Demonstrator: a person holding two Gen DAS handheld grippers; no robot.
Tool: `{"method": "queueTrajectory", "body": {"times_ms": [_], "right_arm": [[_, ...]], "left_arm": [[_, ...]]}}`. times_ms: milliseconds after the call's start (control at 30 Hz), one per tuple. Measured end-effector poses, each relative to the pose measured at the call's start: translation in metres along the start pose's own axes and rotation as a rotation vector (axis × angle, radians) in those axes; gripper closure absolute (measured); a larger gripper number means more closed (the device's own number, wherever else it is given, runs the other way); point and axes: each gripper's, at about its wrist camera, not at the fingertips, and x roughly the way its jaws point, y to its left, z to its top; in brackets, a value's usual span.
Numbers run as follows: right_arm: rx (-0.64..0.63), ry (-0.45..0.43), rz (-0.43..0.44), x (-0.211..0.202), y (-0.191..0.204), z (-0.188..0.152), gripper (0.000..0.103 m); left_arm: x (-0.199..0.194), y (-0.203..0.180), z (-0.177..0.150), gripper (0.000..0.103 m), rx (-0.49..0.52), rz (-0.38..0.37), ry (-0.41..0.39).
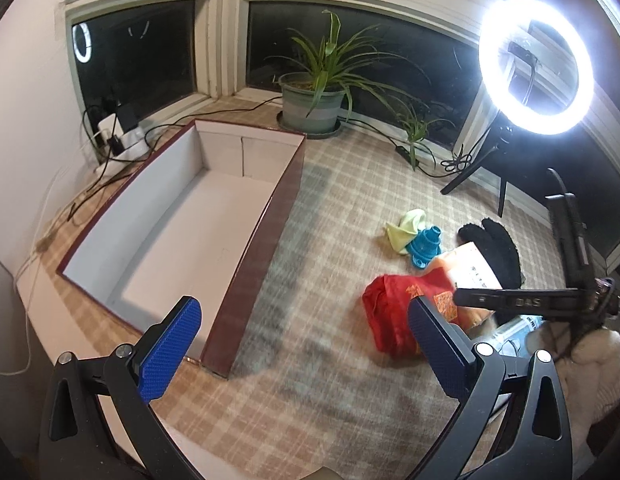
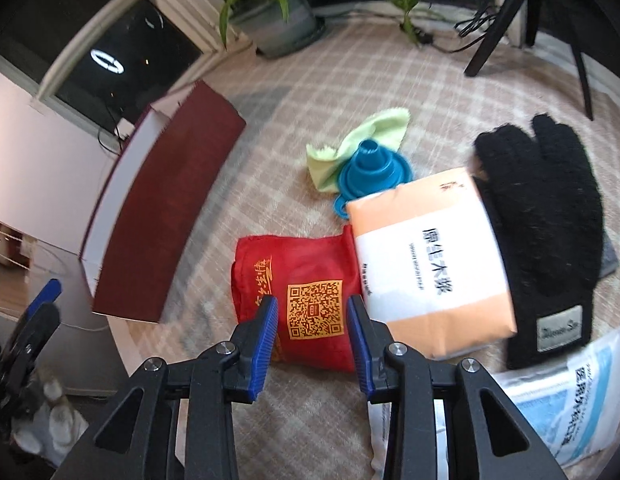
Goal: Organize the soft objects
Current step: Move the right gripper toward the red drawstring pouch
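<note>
Red pouch, on worktop beside box, under tissue pack: right hand-held gripper part-open astride it, left hand-held gripper wide, idle; lifting risks dragging pack.

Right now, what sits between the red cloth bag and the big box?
Nothing: only bare checked cloth separates red cloth bag from dark-red cardboard box, seen from the right wrist.
</note>
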Motion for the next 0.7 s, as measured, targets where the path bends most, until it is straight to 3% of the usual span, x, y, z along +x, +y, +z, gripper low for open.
{"method": "queueTrajectory", "body": {"times_ms": [300, 467, 700], "right_arm": [[0.078, 0.027, -0.060, 0.020, -0.008, -0.003, 0.071], [0.112, 0.072, 0.026, 0.034, 0.000, -0.005, 0.071], [0.068, 0.125, 0.122, 0.051, 0.033, -0.006, 0.071]], "left_arm": [[0.007, 0.007, -0.015, 0.001, -0.025, 0.005, 0.036], [0.009, 0.012, -0.017, 0.001, -0.037, 0.009, 0.039], [0.013, 0.019, -0.022, 0.001, -0.052, 0.022, 0.057]]}}
